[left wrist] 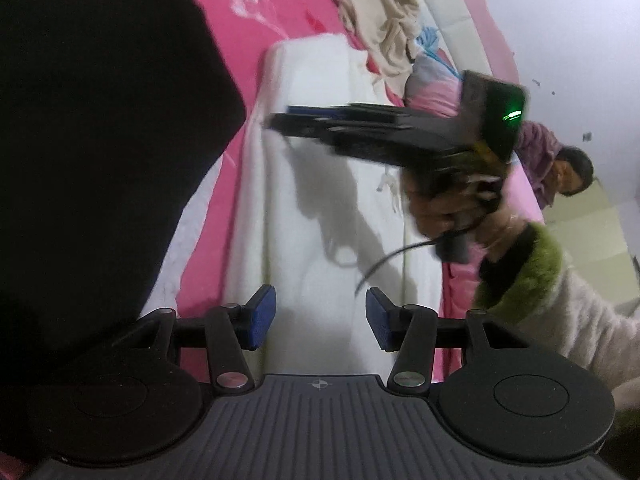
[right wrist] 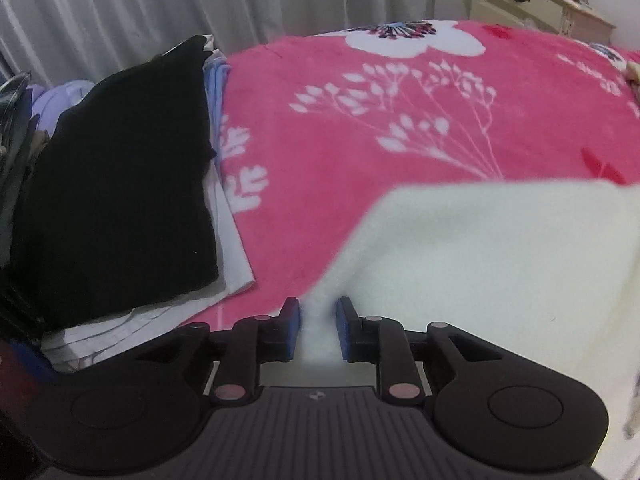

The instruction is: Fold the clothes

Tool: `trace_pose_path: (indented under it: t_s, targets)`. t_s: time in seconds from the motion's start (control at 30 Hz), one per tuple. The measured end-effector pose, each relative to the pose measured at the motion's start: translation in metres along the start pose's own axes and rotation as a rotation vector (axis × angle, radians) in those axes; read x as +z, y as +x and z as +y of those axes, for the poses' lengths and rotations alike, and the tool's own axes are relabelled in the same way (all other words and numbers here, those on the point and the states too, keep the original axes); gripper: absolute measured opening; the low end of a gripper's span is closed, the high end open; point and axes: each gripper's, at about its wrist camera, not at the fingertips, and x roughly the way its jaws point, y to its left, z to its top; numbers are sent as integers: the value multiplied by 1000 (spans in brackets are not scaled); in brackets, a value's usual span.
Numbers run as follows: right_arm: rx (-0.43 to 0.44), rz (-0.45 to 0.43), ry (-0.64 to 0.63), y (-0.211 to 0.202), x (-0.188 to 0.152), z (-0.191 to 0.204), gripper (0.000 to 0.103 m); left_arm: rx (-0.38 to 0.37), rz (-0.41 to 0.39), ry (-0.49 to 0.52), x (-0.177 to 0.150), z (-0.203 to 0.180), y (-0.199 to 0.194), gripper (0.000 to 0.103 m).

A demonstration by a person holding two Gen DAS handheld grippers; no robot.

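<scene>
While the white garment [right wrist: 500,264] lies flat on the pink bed [right wrist: 360,128] for folding, the right gripper [right wrist: 319,330] stands slightly apart around its near-left edge, and the left gripper [left wrist: 320,320] hovers apart, empty.

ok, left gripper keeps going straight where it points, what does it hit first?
Most likely the white garment spread on the pink blanket, directly ahead of the left gripper; nothing sits between its fingers. Depth is uncertain.

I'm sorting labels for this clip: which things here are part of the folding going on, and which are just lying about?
In the job:
- white fleece garment
- right gripper, fleece between its pads
- left gripper, open above it
- folded stack topped by a black garment

Lying about:
- pink floral blanket
- cream clothes heap
- dresser
- grey curtain
</scene>
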Motion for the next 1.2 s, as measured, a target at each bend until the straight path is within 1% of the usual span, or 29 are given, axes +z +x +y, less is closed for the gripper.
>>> trace_pose_path:
  t_s: [0.07, 0.13, 0.23, 0.27, 0.3, 0.4, 0.47, 0.5, 0.53, 0.57, 0.6, 0.63, 0.7, 0.73, 0.87, 0.93, 1.0, 1.03, 1.07, 1.1, 1.2]
  targets:
    - [21, 10, -6, -26, 6, 0, 23, 9, -6, 27, 2, -4, -5, 50]
    - [55, 42, -51, -61, 3, 3, 23, 14, -12, 50, 5, -10, -8, 50]
    - [145, 144, -42, -106, -19, 13, 23, 7, -21, 90, 10, -20, -6, 50]
    - [179, 171, -17, -119, -30, 16, 23, -1, -19, 101, 12, -23, -3, 50]
    - [193, 170, 16, -125, -44, 22, 23, -8, -16, 111, 13, -26, 1, 50]
    - [169, 88, 82, -130, -84, 42, 23, -3, 35, 182, 12, -40, 21, 49]
    - [149, 11, 139, -116, -107, 55, 20, 39, 112, 269, 6, -51, 38, 49]
    - [144, -15, 178, -104, -118, 61, 18, 84, 155, 320, 1, -55, 46, 49]
    - [141, -12, 207, -90, -130, 67, 18, 145, 197, 371, -5, -55, 53, 49]
    - [142, 21, 227, -75, -143, 73, 18, 200, 229, 406, -11, -52, 59, 47]
    - [143, 55, 247, -60, -155, 79, 17, 216, 245, 415, -14, -46, 61, 42]
    - [140, 67, 238, -54, -163, 85, 17, 213, 242, 396, -15, -44, 59, 42]
    - [127, 54, 174, -64, -164, 93, 16, 193, 237, 342, -4, -50, 54, 44]
    - [119, 43, 165, -74, -158, 90, 17, 184, 234, 314, 2, -54, 51, 45]
    - [71, -49, 233, -116, -135, 44, 17, 148, 230, 403, 45, -90, 58, 48]
    - [-8, -76, 267, -125, -128, 9, 17, 168, 223, 443, 71, -106, 78, 48]
    - [-127, -88, 308, -121, -120, -32, 19, 216, 171, 457, 98, -117, 102, 48]
    - [-177, -95, 333, -116, -116, -51, 20, 244, 127, 469, 111, -120, 115, 48]
    - [-215, -112, 360, -110, -111, -71, 20, 289, 82, 482, 122, -120, 129, 48]
    - [-242, -139, 391, -104, -105, -91, 20, 334, 37, 495, 132, -119, 143, 48]
    - [-264, -234, 475, -84, -86, -136, 20, 386, -15, 485, 145, -108, 168, 48]
